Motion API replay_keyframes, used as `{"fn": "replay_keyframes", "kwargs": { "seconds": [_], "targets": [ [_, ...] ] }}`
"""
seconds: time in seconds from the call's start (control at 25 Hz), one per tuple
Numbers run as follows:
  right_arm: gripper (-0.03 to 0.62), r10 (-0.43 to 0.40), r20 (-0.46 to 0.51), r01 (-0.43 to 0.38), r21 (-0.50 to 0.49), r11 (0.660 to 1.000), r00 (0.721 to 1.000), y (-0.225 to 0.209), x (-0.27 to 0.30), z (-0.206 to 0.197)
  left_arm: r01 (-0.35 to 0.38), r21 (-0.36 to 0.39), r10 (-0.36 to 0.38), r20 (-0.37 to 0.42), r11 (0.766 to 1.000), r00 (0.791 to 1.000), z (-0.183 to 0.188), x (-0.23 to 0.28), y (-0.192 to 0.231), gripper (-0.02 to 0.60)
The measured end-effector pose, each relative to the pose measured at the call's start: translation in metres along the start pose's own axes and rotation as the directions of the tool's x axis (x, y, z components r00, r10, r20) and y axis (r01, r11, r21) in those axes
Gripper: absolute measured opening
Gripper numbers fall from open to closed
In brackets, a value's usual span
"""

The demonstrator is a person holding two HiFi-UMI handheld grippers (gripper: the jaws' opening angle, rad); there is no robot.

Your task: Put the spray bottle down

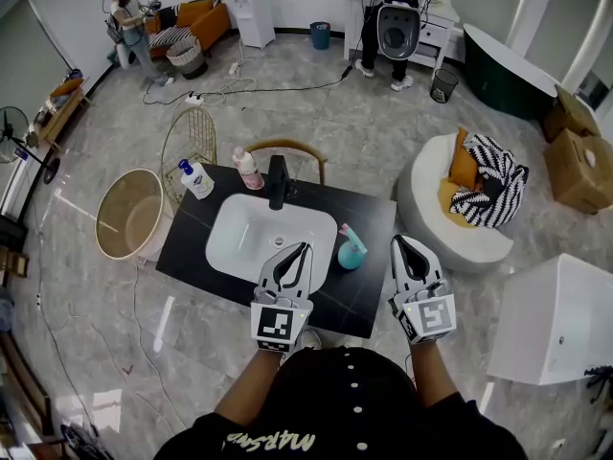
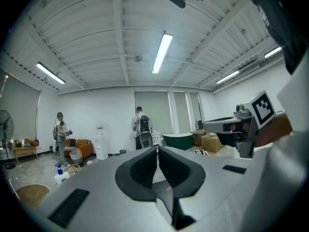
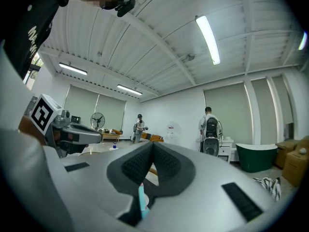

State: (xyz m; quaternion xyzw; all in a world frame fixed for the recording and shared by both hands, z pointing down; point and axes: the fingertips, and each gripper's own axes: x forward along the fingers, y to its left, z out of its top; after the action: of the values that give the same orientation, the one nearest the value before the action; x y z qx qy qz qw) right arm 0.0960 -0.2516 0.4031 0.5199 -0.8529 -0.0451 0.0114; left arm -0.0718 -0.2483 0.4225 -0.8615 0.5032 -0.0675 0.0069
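Spray bottle (image 1: 196,178) | upright on counter (image 1: 369,218), ten o'clock of sink (image 1: 222,230) | left gripper (image 1: 301,253), right gripper (image 1: 402,245): jaws pressed together, empty, well apart from bottle | judged: set-down complete, nothing outstanding

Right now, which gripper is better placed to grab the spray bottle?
Left, probably. The spray bottle stands back-left on the counter, nearer the left gripper; the right gripper hangs beyond the teal cup. Both shut.

We hold the left gripper (image 1: 304,247) over the near edge of the black counter (image 1: 369,218), the right gripper (image 1: 401,242) just past its right edge, both level, jaws closed on nothing.
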Motion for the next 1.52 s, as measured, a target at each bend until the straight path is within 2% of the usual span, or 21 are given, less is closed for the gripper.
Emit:
{"fn": "replay_keyframes", "kwargs": {
  "seconds": [1.52],
  "targets": [
    [-0.005, 0.037, 0.025, -0.037, -0.019, 0.999, 0.999, 0.0039, -0.0003, 0.0050, -0.022, 0.003, 0.022, 0.010, 1.000, 1.000, 0.0033, -0.0032, -0.0052, 0.021]
  ]
}}
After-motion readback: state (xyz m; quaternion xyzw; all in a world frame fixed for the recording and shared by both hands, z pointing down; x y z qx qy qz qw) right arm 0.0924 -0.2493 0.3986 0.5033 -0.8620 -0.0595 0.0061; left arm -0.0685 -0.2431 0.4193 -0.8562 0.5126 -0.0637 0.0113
